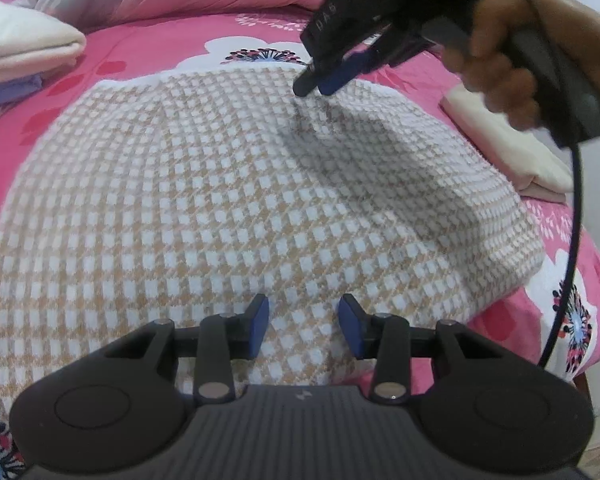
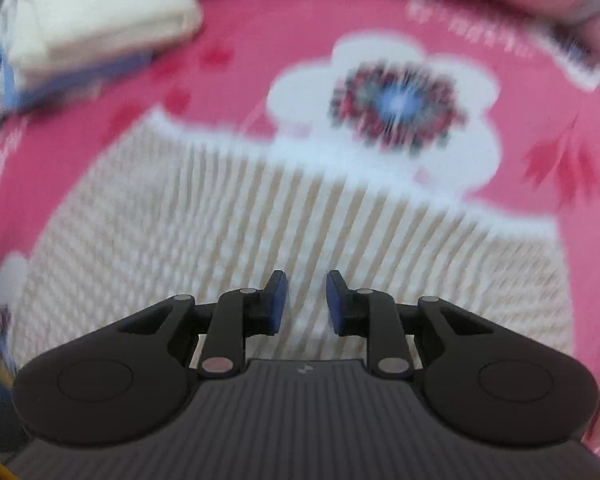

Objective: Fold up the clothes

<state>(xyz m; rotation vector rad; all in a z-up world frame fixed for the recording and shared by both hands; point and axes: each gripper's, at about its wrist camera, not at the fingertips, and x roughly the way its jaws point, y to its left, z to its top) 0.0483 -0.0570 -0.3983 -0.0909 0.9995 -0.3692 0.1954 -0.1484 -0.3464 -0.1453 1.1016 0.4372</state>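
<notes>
so the checked cloth [image 1: 228, 200] is lying spread on the pink flowered bedsheet [image 1: 148, 48], mostly flat, with a hump rising toward its far right side; the right gripper [image 1: 320, 84] hovers over that far edge, jaws narrowly apart with nothing between them; the left gripper [image 1: 303, 320] sits over the near edge, jaws a bit wider, also empty. My worry: if either one pinches the bedsheet along with the cloth, the fold drags the bedding; that hump could also get creased in. Folded cream pile [image 1: 24, 46] sits well apart, so it's probably safe.
</notes>
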